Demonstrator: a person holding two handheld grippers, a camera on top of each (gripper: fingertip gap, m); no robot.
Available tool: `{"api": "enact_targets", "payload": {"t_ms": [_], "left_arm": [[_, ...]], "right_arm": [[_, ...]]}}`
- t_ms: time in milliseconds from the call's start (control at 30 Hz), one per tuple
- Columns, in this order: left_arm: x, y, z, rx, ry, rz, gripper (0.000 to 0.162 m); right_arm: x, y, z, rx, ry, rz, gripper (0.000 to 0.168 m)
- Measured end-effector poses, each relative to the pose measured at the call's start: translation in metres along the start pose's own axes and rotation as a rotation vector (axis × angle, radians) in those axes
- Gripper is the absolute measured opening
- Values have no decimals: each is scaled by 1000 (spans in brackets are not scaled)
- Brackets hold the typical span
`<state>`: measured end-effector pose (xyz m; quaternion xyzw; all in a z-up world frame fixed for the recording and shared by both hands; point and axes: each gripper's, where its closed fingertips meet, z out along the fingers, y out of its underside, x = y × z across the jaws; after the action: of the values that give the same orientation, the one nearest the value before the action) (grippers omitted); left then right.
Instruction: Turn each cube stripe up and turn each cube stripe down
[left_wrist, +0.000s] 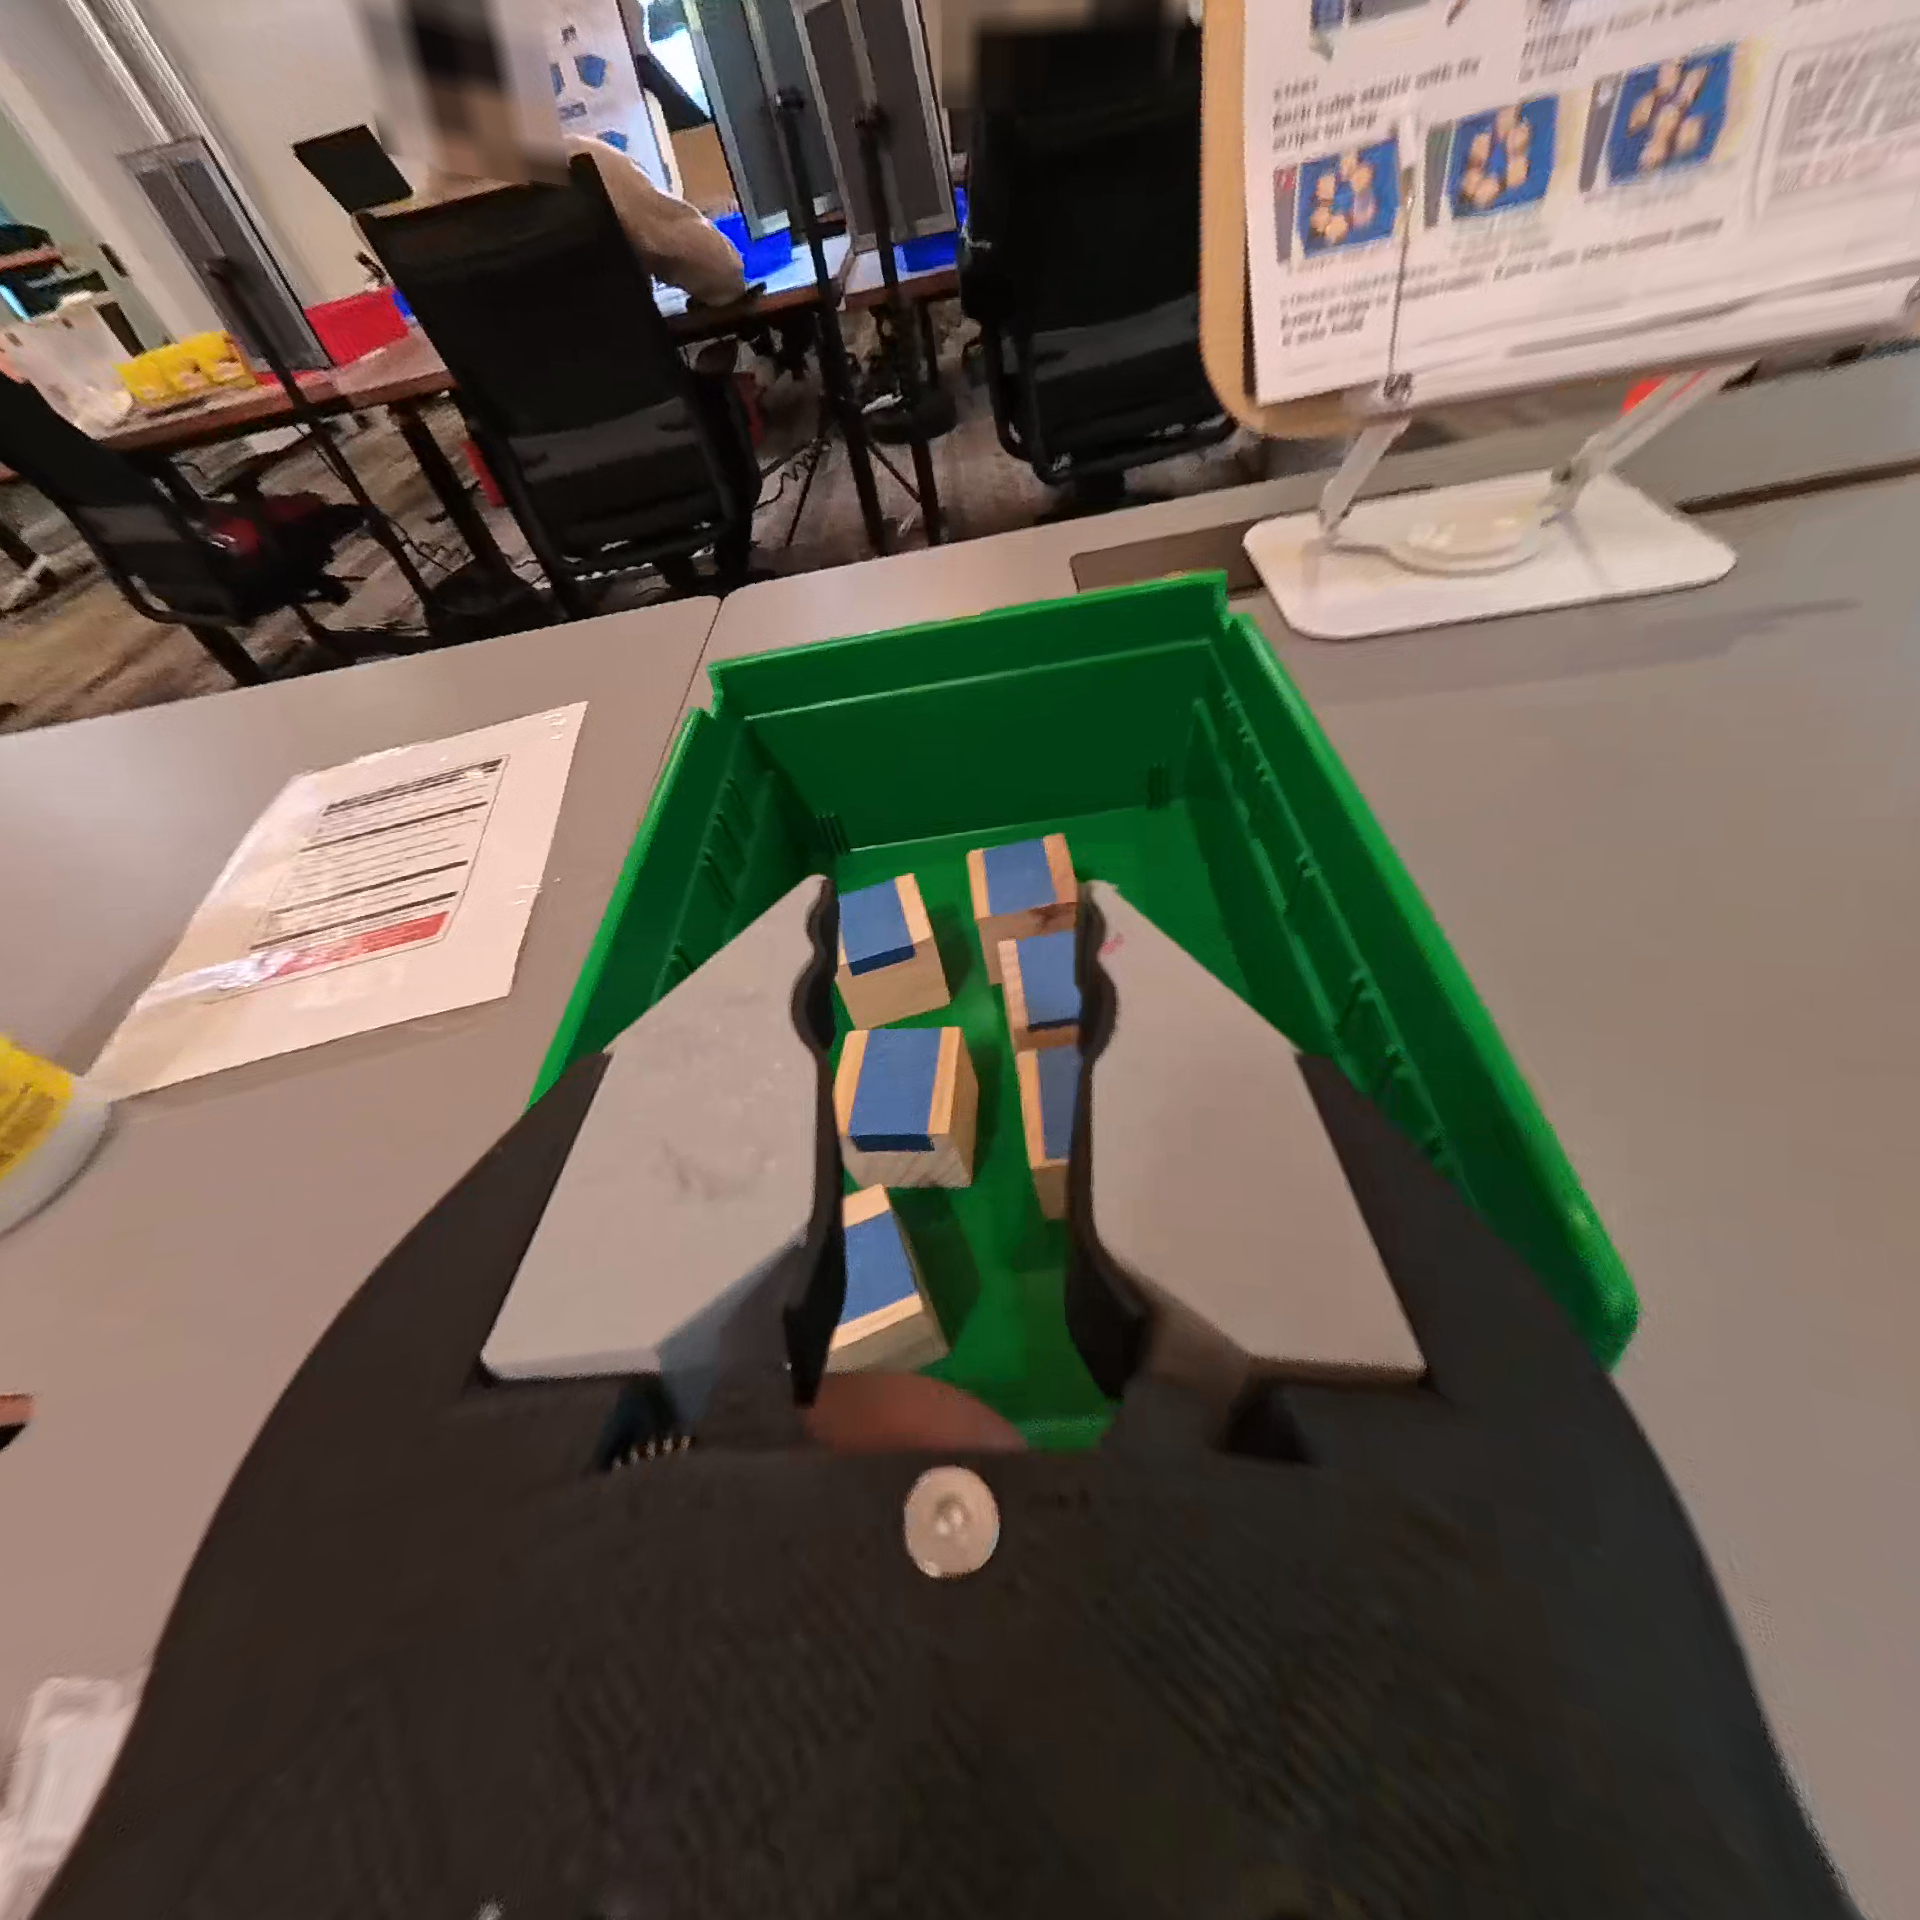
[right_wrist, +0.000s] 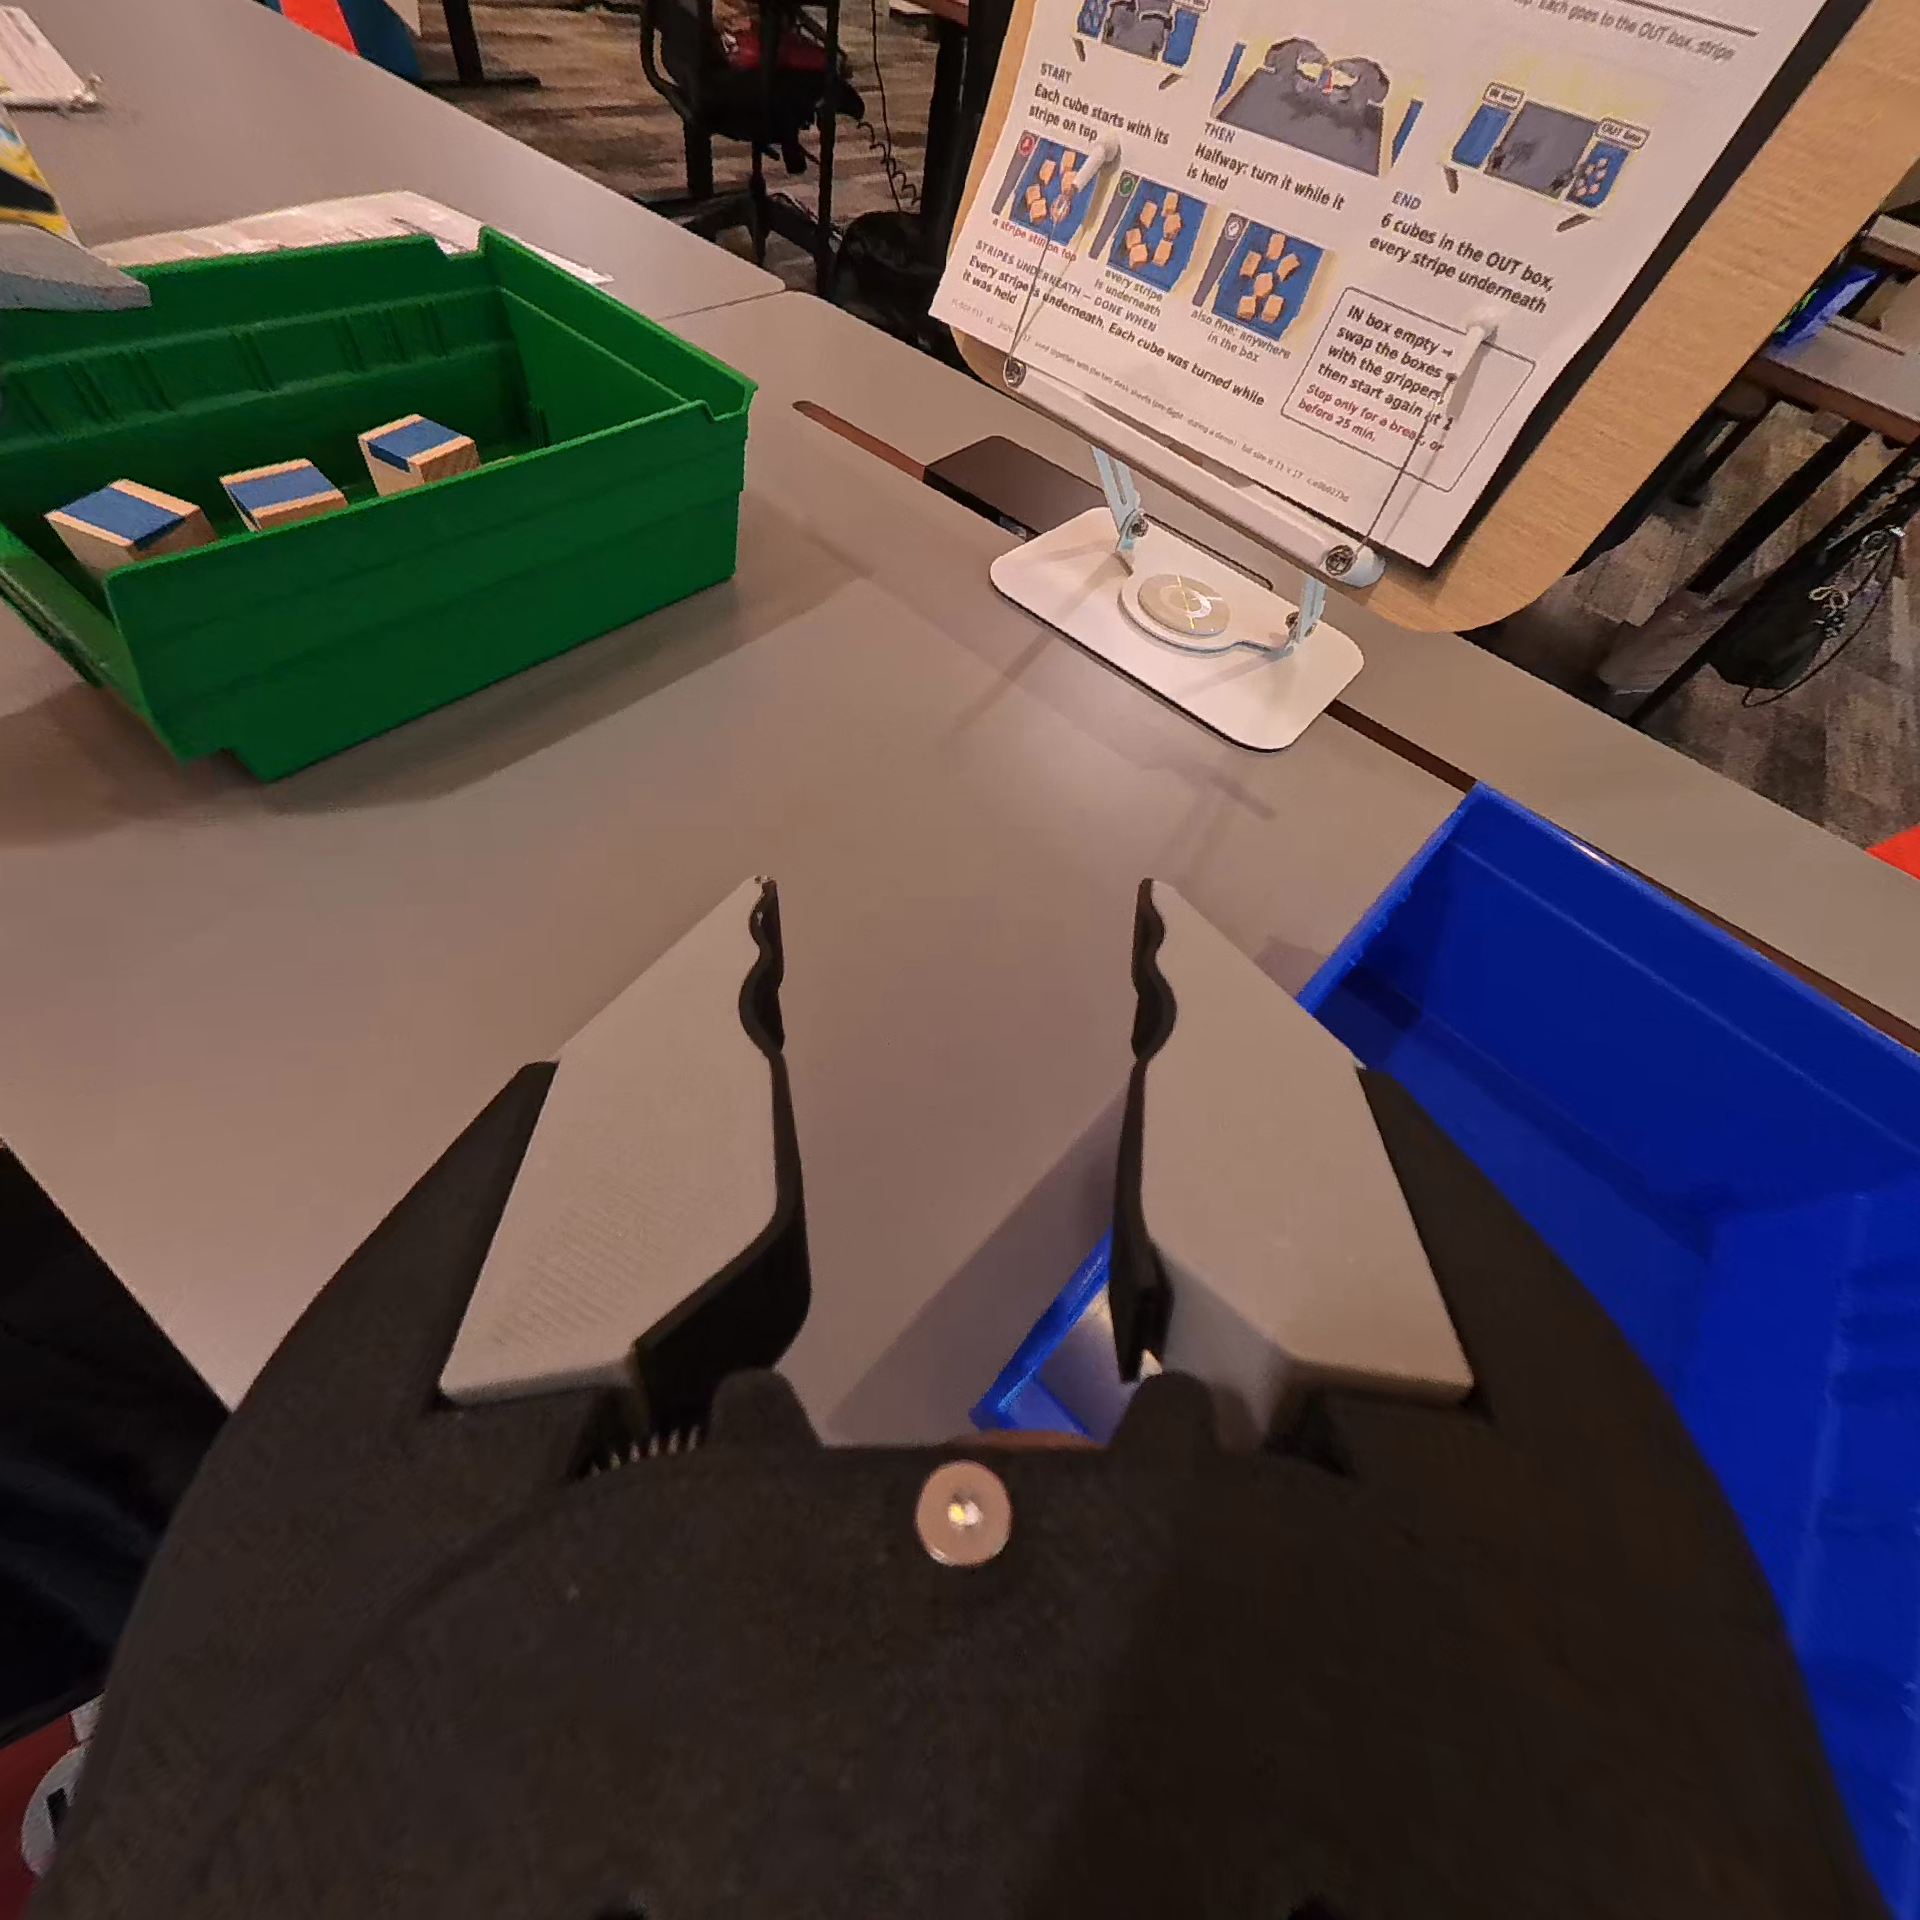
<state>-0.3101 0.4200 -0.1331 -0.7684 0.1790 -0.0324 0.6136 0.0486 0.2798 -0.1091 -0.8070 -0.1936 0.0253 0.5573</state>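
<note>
Several wooden cubes with a blue stripe on top lie in a green bin (left_wrist: 1351, 831). In the left wrist view my left gripper (left_wrist: 954, 894) is open above the bin, over the cubes, holding nothing; one cube (left_wrist: 904, 1107) shows between its fingers. In the right wrist view my right gripper (right_wrist: 954, 894) is open and empty above the grey table, between the green bin (right_wrist: 436, 644) at the left and a blue bin (right_wrist: 1621, 1091) at the right. Three striped cubes show in the green bin there, one being a cube (right_wrist: 416, 452) near its middle.
A white stand (right_wrist: 1174, 634) holding an instruction sheet stands at the back of the table. A laminated paper sheet (left_wrist: 343, 904) lies left of the green bin. Office chairs and desks with a seated person are beyond the table.
</note>
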Motion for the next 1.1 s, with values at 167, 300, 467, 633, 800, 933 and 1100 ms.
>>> {"api": "enact_targets", "payload": {"t_ms": [167,300,467,633,800,933,1100], "left_arm": [[-8,5,7,-19,-60,113,3],[-2,2,8,-19,29,21,0],[-6,9,8,-74,45,-67,24],[-13,17,11,-113,39,-94,54],[-12,29,17,-161,57,-95,53],[-6,44,24,-223,64,-28,53],[7,56,27,-278,117,10,49]], "right_arm": [[-3,3,6,-16,2,-25,65],[-4,5,7,-28,7,-40,65],[-4,3,7,-17,2,-34,65],[-6,1,4,-13,4,-46,65],[-8,1,4,-12,1,-51,64],[-9,2,6,-19,0,-57,64],[-11,3,7,-26,-2,-70,64]]}}
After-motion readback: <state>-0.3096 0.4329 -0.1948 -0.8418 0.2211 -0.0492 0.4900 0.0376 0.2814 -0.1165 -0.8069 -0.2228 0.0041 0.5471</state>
